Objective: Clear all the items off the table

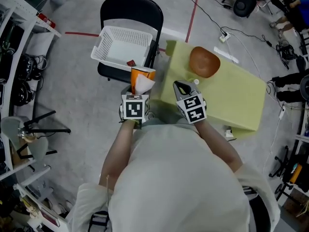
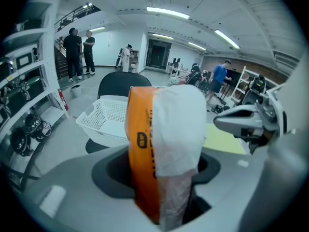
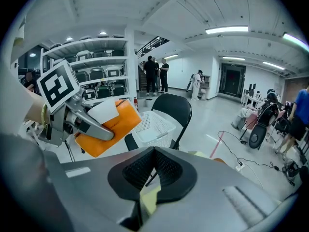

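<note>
Left gripper (image 1: 138, 93) jaws grip the orange snack bag (image 2: 144, 144) by its lower end. It is probably light, crinkly and crushable. Right gripper (image 3: 153, 167) jaws closed, empty. Basket (image 1: 115, 36) at 12 o'clock.

The packet (image 1: 141, 79) is orange with a white part and dark print. The basket (image 1: 123, 47) is white, with a fine lattice of holes; the chair (image 1: 131, 11) is black. The table (image 1: 231, 100) is pale yellow-green, and the bowl (image 1: 203, 62) is brown-orange. The floor (image 1: 82, 95) is grey, and the line (image 1: 192, 13) on it is red.
</note>
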A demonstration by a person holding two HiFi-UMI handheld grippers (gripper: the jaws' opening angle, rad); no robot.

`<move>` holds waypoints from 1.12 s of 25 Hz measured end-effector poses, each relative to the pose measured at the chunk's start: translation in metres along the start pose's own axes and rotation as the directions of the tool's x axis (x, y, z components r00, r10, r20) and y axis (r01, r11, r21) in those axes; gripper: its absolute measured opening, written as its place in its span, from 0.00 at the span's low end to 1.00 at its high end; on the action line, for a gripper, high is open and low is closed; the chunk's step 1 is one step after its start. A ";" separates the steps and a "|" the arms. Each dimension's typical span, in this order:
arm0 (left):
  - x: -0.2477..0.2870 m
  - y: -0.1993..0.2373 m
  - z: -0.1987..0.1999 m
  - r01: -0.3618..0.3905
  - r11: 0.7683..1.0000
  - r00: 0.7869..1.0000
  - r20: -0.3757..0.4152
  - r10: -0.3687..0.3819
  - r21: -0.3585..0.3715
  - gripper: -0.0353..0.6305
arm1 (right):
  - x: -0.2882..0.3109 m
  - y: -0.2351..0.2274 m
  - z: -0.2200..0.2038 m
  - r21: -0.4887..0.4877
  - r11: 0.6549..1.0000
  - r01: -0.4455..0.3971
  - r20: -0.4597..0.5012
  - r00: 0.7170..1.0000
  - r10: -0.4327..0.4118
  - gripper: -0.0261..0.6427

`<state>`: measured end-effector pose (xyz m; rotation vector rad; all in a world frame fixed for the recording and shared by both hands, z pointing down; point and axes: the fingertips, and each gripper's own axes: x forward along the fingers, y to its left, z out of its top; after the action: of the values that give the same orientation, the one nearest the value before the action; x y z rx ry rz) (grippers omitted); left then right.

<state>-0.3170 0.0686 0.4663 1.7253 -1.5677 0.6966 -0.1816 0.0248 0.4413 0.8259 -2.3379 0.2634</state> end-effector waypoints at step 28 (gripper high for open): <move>0.041 0.127 0.036 -0.109 0.980 0.994 -0.049 0.103 -0.168 0.49 | 0.127 0.036 0.072 -0.103 0.976 -0.192 -0.037 0.981 0.189 0.04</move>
<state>-0.4403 0.0111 0.4933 1.5039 -1.6512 0.6256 -0.3167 -0.0366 0.4662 0.5443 -2.3851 0.2269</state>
